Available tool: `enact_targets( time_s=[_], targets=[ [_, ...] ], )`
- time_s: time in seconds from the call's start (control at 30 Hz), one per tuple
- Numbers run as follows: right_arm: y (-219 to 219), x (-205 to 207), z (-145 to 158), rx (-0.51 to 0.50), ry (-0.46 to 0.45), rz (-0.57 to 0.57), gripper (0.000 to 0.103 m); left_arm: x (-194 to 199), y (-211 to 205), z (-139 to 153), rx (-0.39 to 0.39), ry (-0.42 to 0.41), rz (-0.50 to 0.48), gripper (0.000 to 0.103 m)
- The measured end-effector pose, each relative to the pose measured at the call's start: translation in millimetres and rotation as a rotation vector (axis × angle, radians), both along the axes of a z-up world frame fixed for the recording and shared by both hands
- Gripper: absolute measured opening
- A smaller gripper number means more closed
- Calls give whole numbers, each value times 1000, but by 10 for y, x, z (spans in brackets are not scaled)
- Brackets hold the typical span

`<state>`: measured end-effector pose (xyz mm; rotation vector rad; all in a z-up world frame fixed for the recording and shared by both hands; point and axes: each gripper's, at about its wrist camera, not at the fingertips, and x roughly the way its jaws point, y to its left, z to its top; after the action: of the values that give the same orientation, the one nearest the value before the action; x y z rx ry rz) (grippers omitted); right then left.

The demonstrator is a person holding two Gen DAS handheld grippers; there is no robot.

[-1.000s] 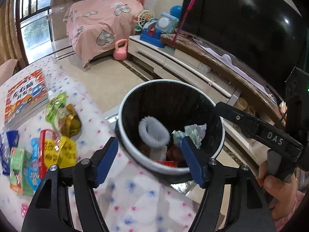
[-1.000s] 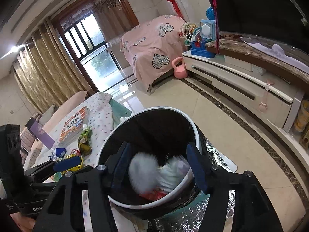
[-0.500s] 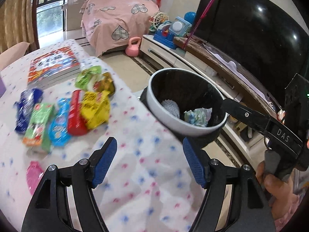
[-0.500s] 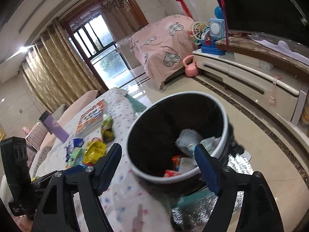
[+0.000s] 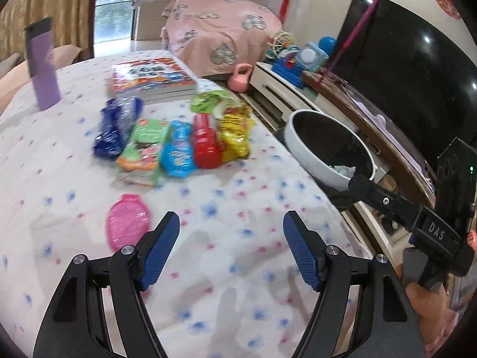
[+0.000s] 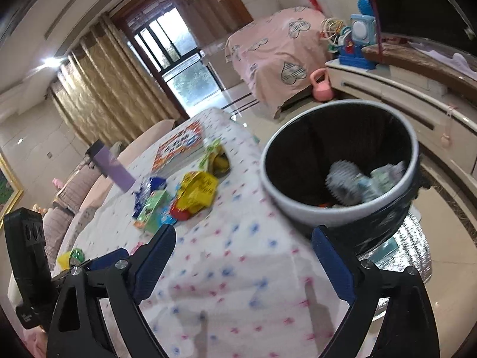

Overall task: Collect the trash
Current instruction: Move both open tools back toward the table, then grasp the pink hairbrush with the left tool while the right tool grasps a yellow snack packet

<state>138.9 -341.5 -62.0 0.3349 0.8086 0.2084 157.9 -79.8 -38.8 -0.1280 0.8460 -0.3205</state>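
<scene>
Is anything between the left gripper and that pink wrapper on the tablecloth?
Nothing visible. The left gripper is open and empty, and only bare tablecloth lies between it and the pink wrapper, which sits just ahead by the left finger. The other wrappers lie farther back.

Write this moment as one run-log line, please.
left gripper: open, empty | right gripper: just opened wider, empty | wrappers: on table | bin: holds trash

Matt dotted cloth tablecloth [image 5: 238, 185], glossy crinkled plastic snack wrappers [image 5: 179, 146], smooth white-rimmed bin [image 6: 340, 214] with shiny black liner.
</scene>
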Motion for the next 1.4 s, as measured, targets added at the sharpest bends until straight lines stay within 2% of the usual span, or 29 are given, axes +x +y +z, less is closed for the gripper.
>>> enact_targets(
  time_s=[0.57, 1.03, 1.27, 1.37, 1.4],
  targets=[
    [673, 1, -206, -21, 52, 122, 94, -142, 678, -227, 1, 52, 124, 74],
    [842, 212, -308, -21, 68, 157, 94, 55, 684, -439, 74, 113, 136, 73],
    [854, 455, -331, -21, 60, 157, 94, 161, 649, -507, 91, 127, 137, 67],
    [872, 579, -341, -16, 55, 157, 93, 200, 601, -513, 108, 118, 129, 58],
    [885, 637, -345, -17, 52, 158, 93, 209, 587, -514, 112, 115, 123, 51]
  ],
)
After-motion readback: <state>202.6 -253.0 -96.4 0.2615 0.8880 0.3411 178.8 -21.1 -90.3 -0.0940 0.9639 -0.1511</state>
